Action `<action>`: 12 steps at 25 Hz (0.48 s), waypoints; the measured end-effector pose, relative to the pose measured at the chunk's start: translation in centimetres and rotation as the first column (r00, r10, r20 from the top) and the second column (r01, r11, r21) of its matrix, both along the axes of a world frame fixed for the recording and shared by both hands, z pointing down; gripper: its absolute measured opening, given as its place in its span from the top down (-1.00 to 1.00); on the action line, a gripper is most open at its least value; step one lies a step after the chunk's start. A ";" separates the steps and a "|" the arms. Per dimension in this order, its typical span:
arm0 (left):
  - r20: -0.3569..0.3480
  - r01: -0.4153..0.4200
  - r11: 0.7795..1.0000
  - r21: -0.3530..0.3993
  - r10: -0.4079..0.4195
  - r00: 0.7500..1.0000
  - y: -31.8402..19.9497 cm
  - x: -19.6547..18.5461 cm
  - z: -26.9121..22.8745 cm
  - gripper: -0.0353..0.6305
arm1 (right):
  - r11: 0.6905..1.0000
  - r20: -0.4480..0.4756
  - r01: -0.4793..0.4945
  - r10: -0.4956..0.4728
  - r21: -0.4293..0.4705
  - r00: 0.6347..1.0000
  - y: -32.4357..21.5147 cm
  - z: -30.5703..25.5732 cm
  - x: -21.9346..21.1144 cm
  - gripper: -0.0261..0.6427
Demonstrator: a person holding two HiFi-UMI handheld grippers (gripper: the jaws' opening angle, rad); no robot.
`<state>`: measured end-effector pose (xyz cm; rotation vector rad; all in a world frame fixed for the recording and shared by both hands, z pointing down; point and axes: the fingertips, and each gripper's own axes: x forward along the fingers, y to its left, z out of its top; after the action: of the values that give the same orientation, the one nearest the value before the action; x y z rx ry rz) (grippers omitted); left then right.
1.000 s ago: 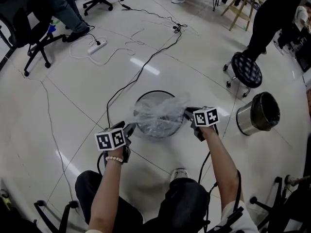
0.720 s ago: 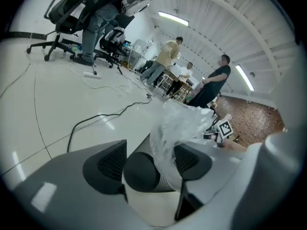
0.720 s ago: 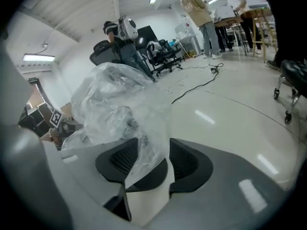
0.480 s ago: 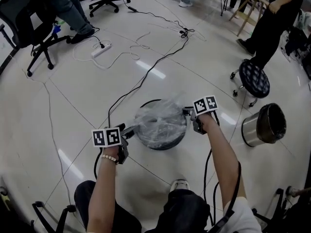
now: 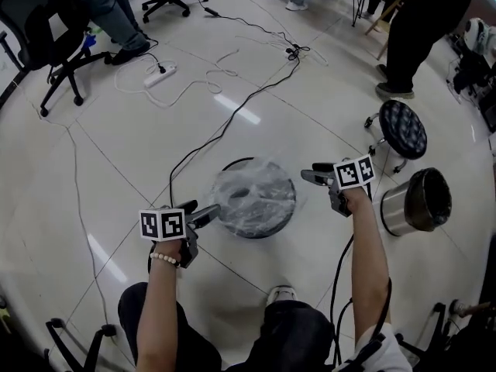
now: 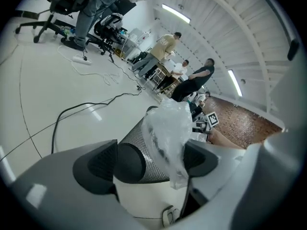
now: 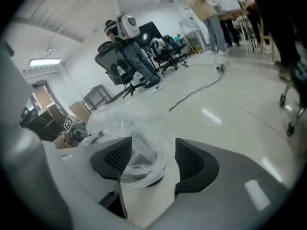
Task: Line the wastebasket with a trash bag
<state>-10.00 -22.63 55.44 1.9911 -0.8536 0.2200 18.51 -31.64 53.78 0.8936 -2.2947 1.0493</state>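
White tiled floor (image 5: 116, 153): the black mesh wastebasket (image 5: 252, 232) stands upright in front of the person, long axis vertical and mouth up toward the head camera. Its inside and base are hidden under the clear trash bag (image 5: 256, 196), which is spread across the rim. The left gripper (image 5: 208, 214) is at the near-left rim, jaws wide apart, with mesh wall and a hanging flap of film between them; the right gripper (image 5: 308, 177) is just beside the right rim, jaws narrowly apart, with crumpled film in the gap.
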 end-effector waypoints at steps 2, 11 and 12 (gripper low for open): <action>-0.003 0.003 1.000 -0.003 -0.003 1.000 0.3 -0.1 0.1 -0.30 | 0.986 -0.031 0.009 -0.004 0.168 1.000 -0.7 -4.0 0.9 0.09; 0.011 0.008 1.000 -0.016 -0.007 1.000 0.5 1.6 1.0 -0.30 | 0.764 -0.420 0.522 -0.361 0.379 0.833 -2.0 -3.0 -13.4 0.10; 0.019 0.004 1.000 -0.015 -0.003 1.000 0.6 1.7 1.1 -0.30 | 0.771 -0.409 0.520 -0.369 0.367 0.835 -2.7 -2.5 -14.3 0.17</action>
<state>-8.29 -22.04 56.54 1.9759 -0.8649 0.2429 4.21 -34.37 51.27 0.5594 -2.3360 0.1232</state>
